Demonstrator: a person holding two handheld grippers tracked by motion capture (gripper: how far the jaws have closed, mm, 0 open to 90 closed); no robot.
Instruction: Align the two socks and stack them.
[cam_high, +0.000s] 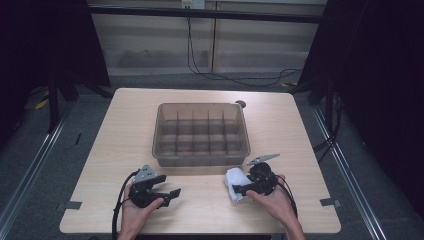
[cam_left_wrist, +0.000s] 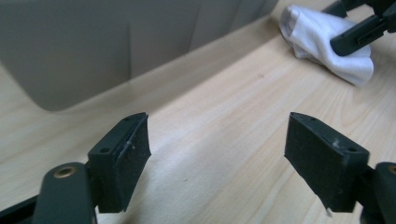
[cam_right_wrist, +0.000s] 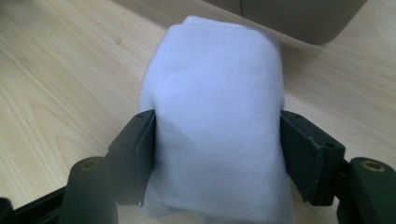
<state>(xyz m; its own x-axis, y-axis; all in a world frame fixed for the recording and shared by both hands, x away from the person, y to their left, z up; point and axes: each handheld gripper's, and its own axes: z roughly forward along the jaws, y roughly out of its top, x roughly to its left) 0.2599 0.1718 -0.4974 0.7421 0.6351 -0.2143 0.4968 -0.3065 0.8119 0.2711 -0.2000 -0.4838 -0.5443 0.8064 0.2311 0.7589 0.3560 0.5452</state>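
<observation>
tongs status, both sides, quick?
Left tongs: open, nothing between them.
Right tongs: shut on the white cloth.

The rolled white cloth (cam_right_wrist: 212, 116) is plain, a faintly bluish white with a fine knit texture and no print. The table (cam_high: 125, 130) is pale beige wood with thin darker grain lines, and the divided storage bin (cam_high: 202, 134) on it is a translucent smoky grey-brown. Both the left gripper (cam_high: 167, 194) and the right gripper (cam_high: 239, 189) are matt black, the left one topped by a grey plate (cam_high: 145, 173).
</observation>
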